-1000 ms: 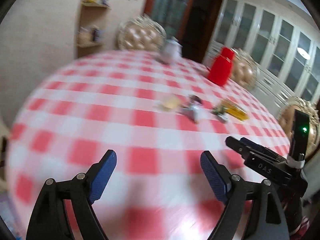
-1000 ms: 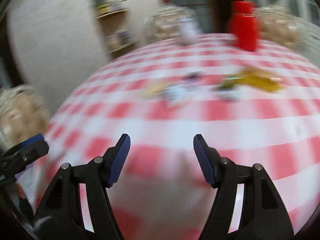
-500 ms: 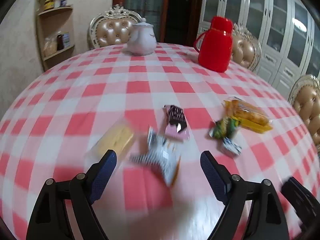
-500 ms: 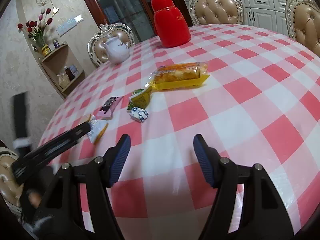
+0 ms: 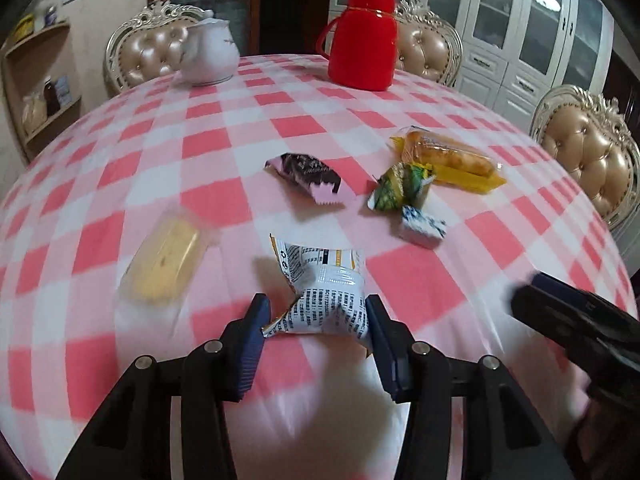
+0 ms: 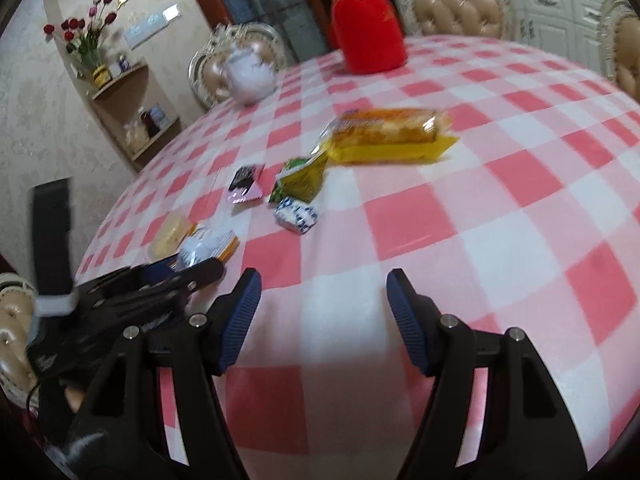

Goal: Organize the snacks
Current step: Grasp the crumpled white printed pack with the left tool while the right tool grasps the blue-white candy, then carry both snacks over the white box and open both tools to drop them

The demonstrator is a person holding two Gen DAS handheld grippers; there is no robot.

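Snacks lie scattered on the checked table. A white printed packet sits between the left gripper's jaws, which have just been closing and now pinch its sides. Just beside it lies a yellow cake in clear wrap; farther off are a pink-and-brown wafer packet, a green packet, a blue-and-white candy and a long yellow-trayed pastry. The right gripper hovers over bare cloth, jaws apart, holding nothing.

Six wrapped snacks lie on a checked tablecloth, alongside one red flask and one white teapot.
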